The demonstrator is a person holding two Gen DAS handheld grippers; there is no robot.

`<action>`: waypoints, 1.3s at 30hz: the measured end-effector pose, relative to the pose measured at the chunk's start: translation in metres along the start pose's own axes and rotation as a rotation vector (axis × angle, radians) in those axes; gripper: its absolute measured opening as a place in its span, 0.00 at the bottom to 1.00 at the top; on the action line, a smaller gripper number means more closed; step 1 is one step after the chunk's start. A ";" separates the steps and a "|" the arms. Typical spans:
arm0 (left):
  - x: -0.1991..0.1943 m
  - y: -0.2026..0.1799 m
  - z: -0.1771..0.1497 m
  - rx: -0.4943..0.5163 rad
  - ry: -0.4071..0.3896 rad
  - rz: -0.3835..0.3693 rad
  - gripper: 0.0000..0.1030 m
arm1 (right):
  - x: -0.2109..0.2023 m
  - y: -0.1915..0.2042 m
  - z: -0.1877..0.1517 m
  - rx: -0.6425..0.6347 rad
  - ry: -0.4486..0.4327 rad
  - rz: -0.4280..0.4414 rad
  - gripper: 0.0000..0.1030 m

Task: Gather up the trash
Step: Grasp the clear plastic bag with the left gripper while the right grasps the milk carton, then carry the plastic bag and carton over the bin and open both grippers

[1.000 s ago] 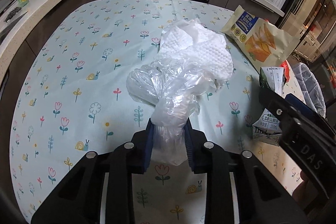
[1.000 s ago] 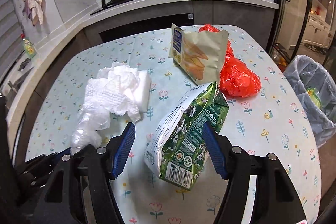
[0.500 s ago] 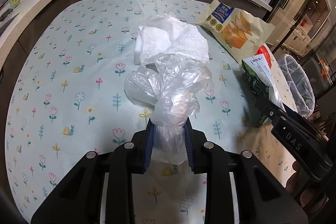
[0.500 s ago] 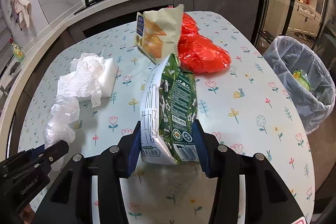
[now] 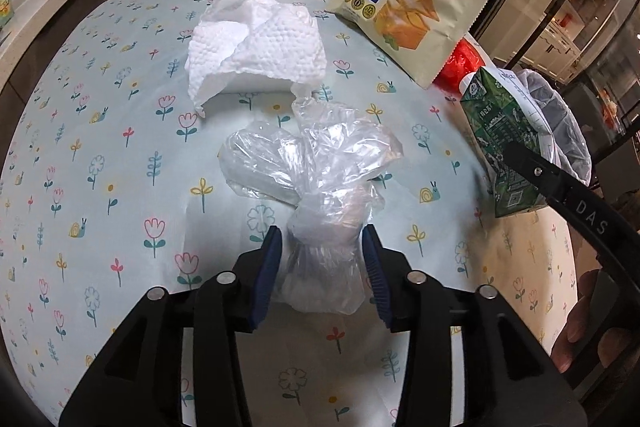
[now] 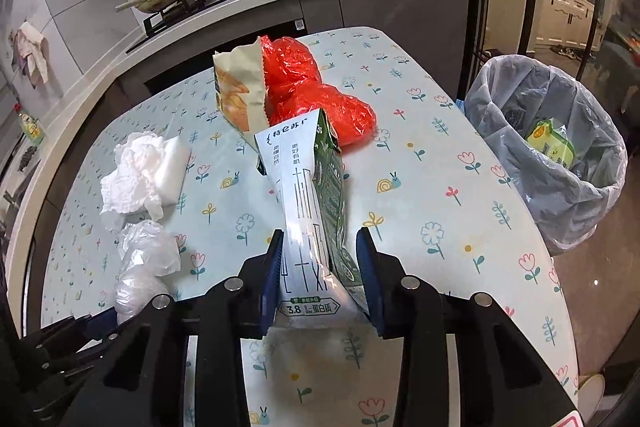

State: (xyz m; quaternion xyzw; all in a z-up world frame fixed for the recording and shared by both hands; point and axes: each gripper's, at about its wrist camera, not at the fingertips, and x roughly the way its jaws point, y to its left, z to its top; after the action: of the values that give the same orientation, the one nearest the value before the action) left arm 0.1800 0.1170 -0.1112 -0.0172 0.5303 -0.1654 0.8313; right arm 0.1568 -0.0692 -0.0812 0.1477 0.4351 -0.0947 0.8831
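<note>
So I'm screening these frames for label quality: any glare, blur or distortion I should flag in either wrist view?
Left wrist view: strong fisheye bend along the floral tablecloth edges, dark corners, glints on the crumpled clear plastic bag, slight smear near the green milk carton. Right wrist view: same curving of the counter, sheen on the red plastic bag, carton print sharp.

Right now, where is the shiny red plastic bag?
In the right wrist view, the crumpled red plastic bag lies on the far part of the flowered tablecloth, touching the beige snack packet on its left, behind the held green-and-white milk carton.
</note>
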 end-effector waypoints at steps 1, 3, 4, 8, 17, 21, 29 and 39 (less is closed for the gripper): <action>0.001 -0.001 0.001 -0.003 -0.001 0.002 0.42 | 0.002 -0.002 0.001 0.005 0.003 0.004 0.36; 0.002 -0.001 0.004 -0.005 -0.001 0.001 0.42 | 0.005 -0.004 0.002 0.013 0.011 0.017 0.35; 0.004 -0.002 0.006 -0.007 0.000 0.000 0.41 | 0.006 -0.005 0.002 0.015 0.014 0.029 0.33; 0.007 -0.009 0.011 0.016 0.004 -0.013 0.29 | 0.000 -0.006 0.003 -0.007 -0.005 0.040 0.29; -0.014 -0.048 0.013 0.100 -0.055 -0.018 0.27 | -0.027 -0.025 0.005 0.016 -0.057 0.086 0.28; -0.023 -0.072 0.017 0.134 -0.071 -0.035 0.27 | -0.042 -0.041 0.008 0.042 -0.087 0.103 0.26; -0.027 -0.130 0.022 0.214 -0.080 -0.079 0.27 | -0.058 -0.091 0.010 0.118 -0.110 0.101 0.22; -0.020 -0.164 0.012 0.251 -0.057 -0.071 0.27 | -0.044 -0.124 -0.015 0.122 0.023 0.118 0.19</action>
State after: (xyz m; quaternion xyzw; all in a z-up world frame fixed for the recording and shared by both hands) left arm 0.1412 -0.0340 -0.0551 0.0633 0.4808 -0.2594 0.8352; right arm 0.0823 -0.1783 -0.0765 0.2276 0.4293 -0.0672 0.8714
